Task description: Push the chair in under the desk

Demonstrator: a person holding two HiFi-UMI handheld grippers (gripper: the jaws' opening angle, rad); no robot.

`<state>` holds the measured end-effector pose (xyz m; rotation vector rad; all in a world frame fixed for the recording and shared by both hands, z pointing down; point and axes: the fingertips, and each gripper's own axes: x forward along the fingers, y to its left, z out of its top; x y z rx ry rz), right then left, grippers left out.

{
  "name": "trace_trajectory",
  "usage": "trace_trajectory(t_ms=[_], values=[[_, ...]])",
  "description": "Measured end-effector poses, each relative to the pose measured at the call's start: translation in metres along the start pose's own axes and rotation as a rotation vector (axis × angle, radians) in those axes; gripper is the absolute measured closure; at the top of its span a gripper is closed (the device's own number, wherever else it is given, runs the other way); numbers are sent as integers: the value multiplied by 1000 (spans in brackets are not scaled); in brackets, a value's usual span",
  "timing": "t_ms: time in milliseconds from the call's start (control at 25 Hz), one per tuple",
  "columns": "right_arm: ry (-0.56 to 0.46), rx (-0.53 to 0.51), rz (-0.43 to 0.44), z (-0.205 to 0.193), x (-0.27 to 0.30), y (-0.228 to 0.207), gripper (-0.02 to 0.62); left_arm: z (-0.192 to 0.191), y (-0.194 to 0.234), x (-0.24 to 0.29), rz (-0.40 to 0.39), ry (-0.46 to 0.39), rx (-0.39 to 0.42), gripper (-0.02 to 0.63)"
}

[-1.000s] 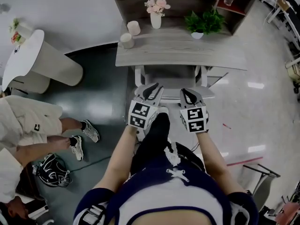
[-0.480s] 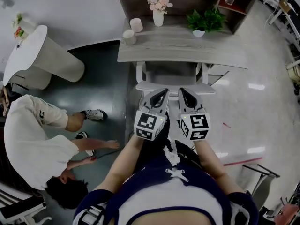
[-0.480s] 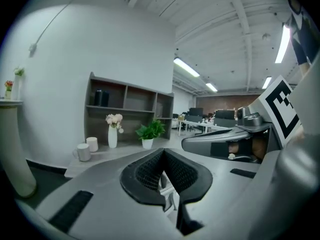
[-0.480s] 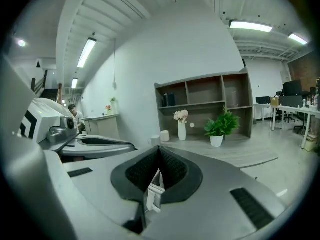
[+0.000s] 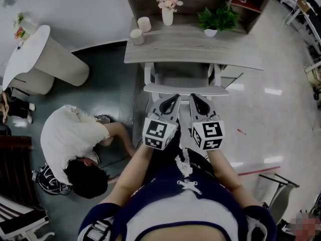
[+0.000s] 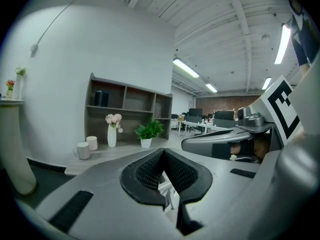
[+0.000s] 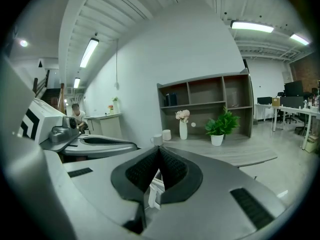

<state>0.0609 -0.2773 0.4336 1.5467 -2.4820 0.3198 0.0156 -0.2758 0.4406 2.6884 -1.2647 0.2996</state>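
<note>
Beside chair [image 5: 185,90]: person [image 5: 72,139] crouching left | desk [image 5: 200,51]: vase [image 5: 167,16], plant [image 5: 216,19], mug [image 5: 136,36] | left gripper [image 5: 176,99], right gripper [image 5: 193,98] both closed

The chair [image 5: 185,90] is white, the desk [image 5: 193,50] grey wood-grain, the plant [image 5: 217,18] green

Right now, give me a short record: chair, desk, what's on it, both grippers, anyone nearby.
chair: mostly under desk, back rail showing
on desk: vase, plant, two cups
left gripper: shut, empty, by the chair back
right gripper: shut, empty, beside the left
nearby: person crouched left of chair
</note>
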Motion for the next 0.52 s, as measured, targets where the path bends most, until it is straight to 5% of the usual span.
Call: trace_trajectory(t_ms=[520], values=[[17,-1,10,-10,-6,-9,586,-3,-11,8,-12,15,13,597]])
